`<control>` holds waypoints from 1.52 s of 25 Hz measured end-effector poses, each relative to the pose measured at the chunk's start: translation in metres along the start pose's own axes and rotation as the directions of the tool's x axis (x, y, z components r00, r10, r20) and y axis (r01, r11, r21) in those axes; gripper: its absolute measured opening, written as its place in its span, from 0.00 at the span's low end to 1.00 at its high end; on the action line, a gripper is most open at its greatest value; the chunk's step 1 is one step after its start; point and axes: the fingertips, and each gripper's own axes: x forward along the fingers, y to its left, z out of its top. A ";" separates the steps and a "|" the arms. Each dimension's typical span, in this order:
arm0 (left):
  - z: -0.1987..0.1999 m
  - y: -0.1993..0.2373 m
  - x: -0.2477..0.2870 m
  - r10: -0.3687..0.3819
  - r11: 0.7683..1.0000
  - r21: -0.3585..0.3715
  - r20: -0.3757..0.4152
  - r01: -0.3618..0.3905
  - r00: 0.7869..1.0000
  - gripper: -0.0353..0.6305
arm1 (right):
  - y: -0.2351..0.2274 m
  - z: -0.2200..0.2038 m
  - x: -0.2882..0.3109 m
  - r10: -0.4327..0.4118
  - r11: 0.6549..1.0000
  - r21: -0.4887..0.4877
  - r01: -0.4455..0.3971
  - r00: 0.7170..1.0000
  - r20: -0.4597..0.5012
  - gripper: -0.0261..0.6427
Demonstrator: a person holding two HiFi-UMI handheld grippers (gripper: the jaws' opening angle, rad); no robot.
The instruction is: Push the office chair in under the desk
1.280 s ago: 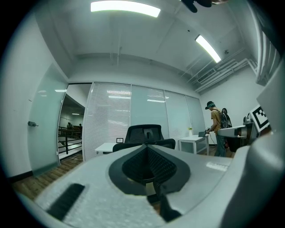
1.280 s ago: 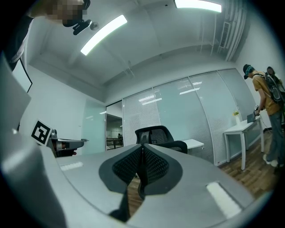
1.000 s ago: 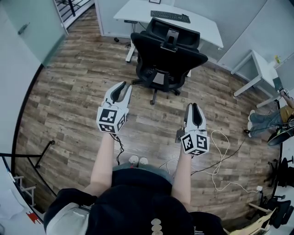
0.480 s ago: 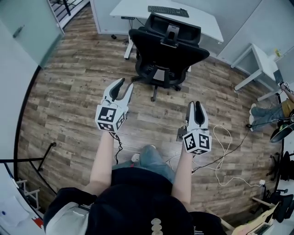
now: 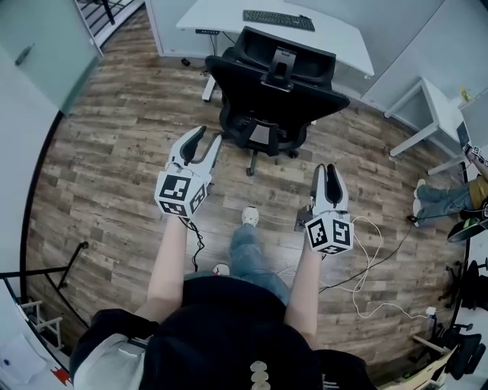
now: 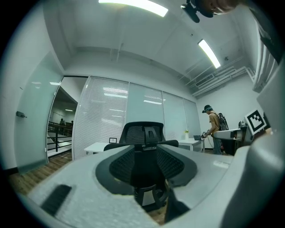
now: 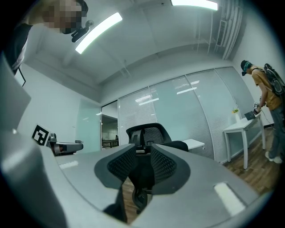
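Black-and-white square markers cover the cube on each gripper. The left gripper [image 5: 207, 139] is opening its jaws with nothing between them; the right gripper [image 5: 326, 169] is open and empty too. The office chair [image 5: 274, 91] stands ahead of both, apart from them, its back toward them, just before the desk [image 5: 221, 19], which carries a keyboard [image 5: 278, 20]. A shoe [image 5: 249, 216] shows between the grippers, and a white cable [image 5: 372, 251] lies to the right of the right gripper.
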 end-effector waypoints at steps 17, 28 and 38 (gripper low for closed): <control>0.008 0.056 0.196 0.042 0.998 0.050 -0.011 -0.041 0.999 0.29 | -0.098 0.008 0.202 0.084 0.996 0.024 -0.084 0.996 0.005 0.18; 0.019 0.071 0.261 0.019 0.996 0.093 -0.049 -0.015 0.999 0.31 | -0.123 0.023 0.276 0.150 0.988 0.028 -0.150 0.989 -0.010 0.18; 0.012 0.069 0.275 -0.079 0.973 0.198 -0.198 0.119 0.977 0.35 | -0.104 0.025 0.289 0.242 0.959 -0.114 -0.260 0.958 -0.152 0.18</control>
